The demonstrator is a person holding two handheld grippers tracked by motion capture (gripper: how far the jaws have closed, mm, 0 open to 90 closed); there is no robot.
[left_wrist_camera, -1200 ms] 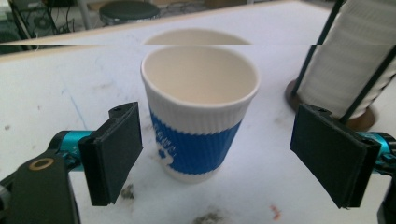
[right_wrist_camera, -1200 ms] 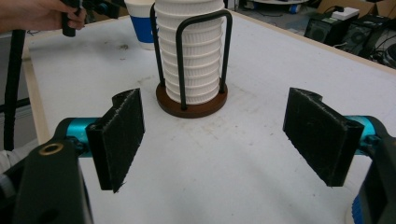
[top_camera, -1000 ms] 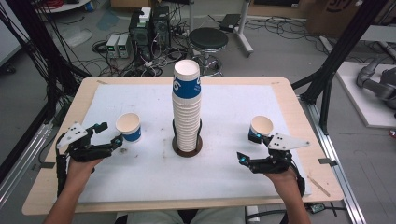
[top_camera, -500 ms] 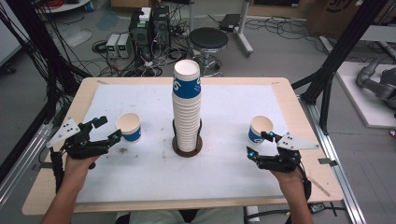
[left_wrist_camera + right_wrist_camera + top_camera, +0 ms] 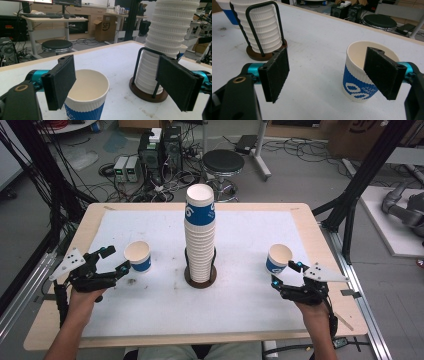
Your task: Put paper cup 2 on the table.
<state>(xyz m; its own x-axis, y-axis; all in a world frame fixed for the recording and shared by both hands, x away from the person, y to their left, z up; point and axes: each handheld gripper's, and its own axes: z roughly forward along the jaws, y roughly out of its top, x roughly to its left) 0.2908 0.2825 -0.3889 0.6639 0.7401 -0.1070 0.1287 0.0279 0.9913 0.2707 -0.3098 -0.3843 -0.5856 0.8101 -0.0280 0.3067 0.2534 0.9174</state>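
A tall stack of white and blue paper cups [image 5: 200, 232] stands in a dark wire holder [image 5: 200, 276] at the table's middle. One single cup [image 5: 137, 256] stands upright to its left, another [image 5: 279, 258] to its right. My left gripper [image 5: 116, 259] is open, its tips just short of the left cup. In the left gripper view this cup [image 5: 86, 100] sits partly behind the left pad [image 5: 60, 82], with the stack [image 5: 167, 37] beyond. My right gripper [image 5: 285, 274] is open beside the right cup. In the right gripper view that cup [image 5: 359, 75] sits behind the right pad [image 5: 384, 72].
A white mat [image 5: 250, 235] covers the wooden table [image 5: 60, 325]. Black frame posts [image 5: 350, 200] rise at the table's sides. A stool [image 5: 222, 162], cables and equipment boxes [image 5: 127, 167] lie on the floor past the far edge.
My right gripper has drifted a little to the right, away from the stack. The left gripper has shifted only slightly. Both cups and the stack stay where they were.
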